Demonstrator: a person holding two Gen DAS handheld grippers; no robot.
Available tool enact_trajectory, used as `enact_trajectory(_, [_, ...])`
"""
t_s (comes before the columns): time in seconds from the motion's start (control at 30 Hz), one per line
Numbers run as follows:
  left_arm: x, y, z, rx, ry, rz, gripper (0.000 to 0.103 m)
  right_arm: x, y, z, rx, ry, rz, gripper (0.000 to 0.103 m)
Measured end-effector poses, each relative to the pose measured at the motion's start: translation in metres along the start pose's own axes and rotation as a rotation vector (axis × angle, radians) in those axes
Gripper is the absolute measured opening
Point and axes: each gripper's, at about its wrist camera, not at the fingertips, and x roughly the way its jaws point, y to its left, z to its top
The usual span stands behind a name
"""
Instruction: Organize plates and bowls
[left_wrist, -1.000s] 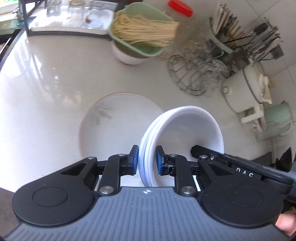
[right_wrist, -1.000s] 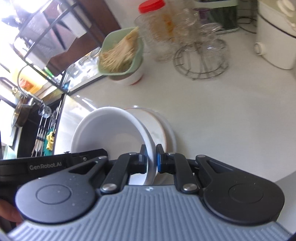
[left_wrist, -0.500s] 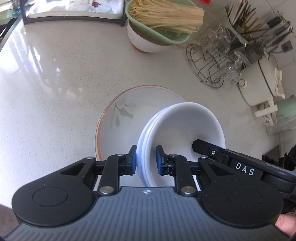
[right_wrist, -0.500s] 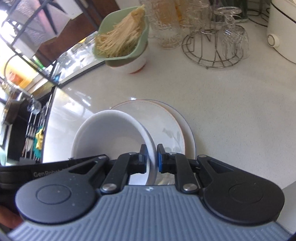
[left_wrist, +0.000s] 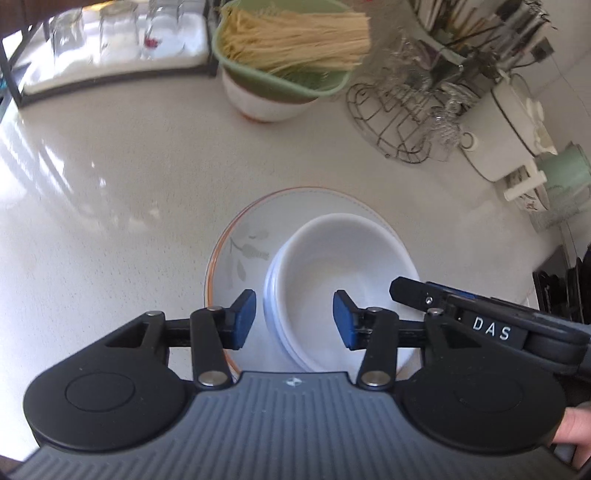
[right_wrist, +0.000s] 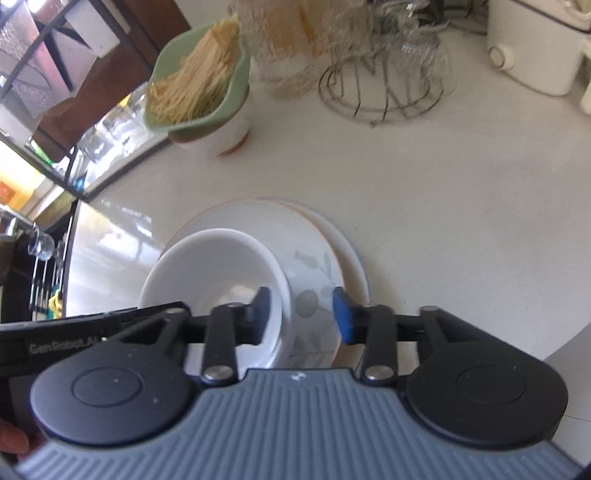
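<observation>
With both grippers spread, smooth round white bowls (left_wrist: 343, 266) sit on glossy plate (left_wrist: 243, 243).

Both grippers are pointing steeply downward, side by side. The left gripper (left_wrist: 293, 317) is standing with its blue pads (left_wrist: 244, 318) apart, its jaws having just been opening, touching nothing. The right gripper (right_wrist: 301, 315) is likewise parted, just opened, its pads (right_wrist: 341, 319) pressing on nothing. A fingertip (left_wrist: 570, 430) is showing at the near right.

Two or three stacked white bowls (left_wrist: 343, 266), two plates (right_wrist: 325, 251), one noodle bowl (left_wrist: 280, 74), two tools (left_wrist: 293, 319)
</observation>
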Motion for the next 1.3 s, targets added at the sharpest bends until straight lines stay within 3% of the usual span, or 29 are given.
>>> enact_trajectory(0.3, [-0.05, -0.007, -0.001, 0.063, -0.09, 0.025, 0.052, -0.03, 0.005, 0.002, 0.008, -0.08, 0.027, 0.041])
enact_trajectory(0.6, [-0.107, -0.043, -0.002, 0.127, -0.226, 0.03, 0.052, -0.095, 0.011, 0.01, -0.065, -0.249, 0.056, 0.041])
enact_trajectory(0.97, [-0.176, -0.089, -0.045, 0.122, -0.364, 0.055, 0.053, -0.168, -0.001, -0.01, -0.124, -0.397, 0.108, 0.041])
enact_trajectory(1.13, [-0.187, -0.103, -0.074, 0.111, -0.391, 0.095, 0.08, -0.188, -0.012, -0.028, -0.17, -0.449, 0.109, 0.086])
enact_trajectory(1.3, [-0.197, -0.115, -0.102, 0.087, -0.426, 0.129, 0.095, -0.201, -0.032, -0.047, -0.174, -0.481, 0.103, 0.087])
